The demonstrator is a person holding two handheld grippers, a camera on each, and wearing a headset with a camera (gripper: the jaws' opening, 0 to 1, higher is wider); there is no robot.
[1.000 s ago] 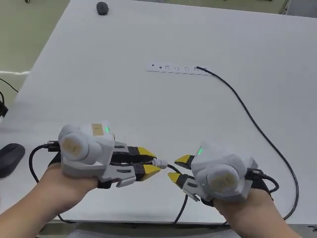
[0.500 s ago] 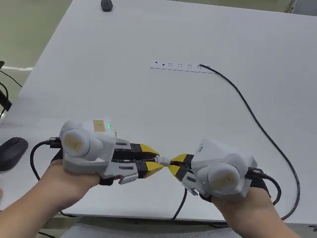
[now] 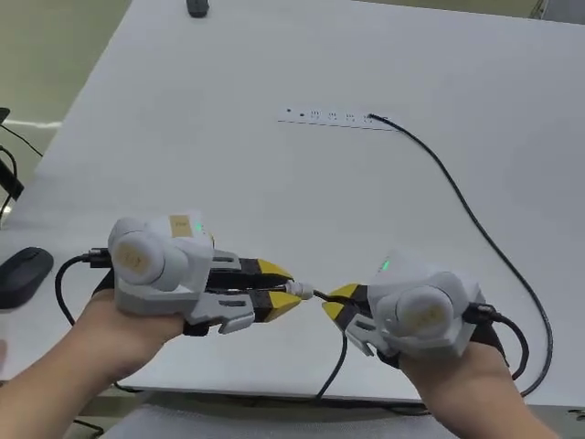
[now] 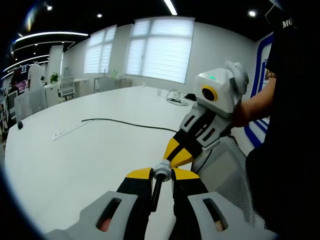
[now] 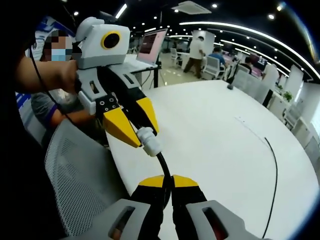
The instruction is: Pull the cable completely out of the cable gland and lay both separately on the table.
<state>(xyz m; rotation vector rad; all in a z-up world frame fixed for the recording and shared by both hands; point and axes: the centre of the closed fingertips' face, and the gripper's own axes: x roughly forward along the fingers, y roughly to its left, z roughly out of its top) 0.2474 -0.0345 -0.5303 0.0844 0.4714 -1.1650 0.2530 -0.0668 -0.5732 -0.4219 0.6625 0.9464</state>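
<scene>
Over the white table's near edge, my left gripper is shut on a small white cable gland. A thin black cable runs out of the gland to my right gripper, which is shut on it a short way off. The rest of the cable hangs down past the table edge. In the left gripper view the gland sits between my yellow fingertips, with the right gripper just beyond. In the right gripper view the cable leads from my jaws up to the gland.
A white power strip lies mid-table, and its black cord curves down the right side to the near edge. A dark mouse sits at the left edge; a small dark object lies at the far edge.
My right gripper, open a second ago, has shut on the cable and shifted slightly right, baring a short stretch of cable beside the gland. The left gripper has barely moved.
</scene>
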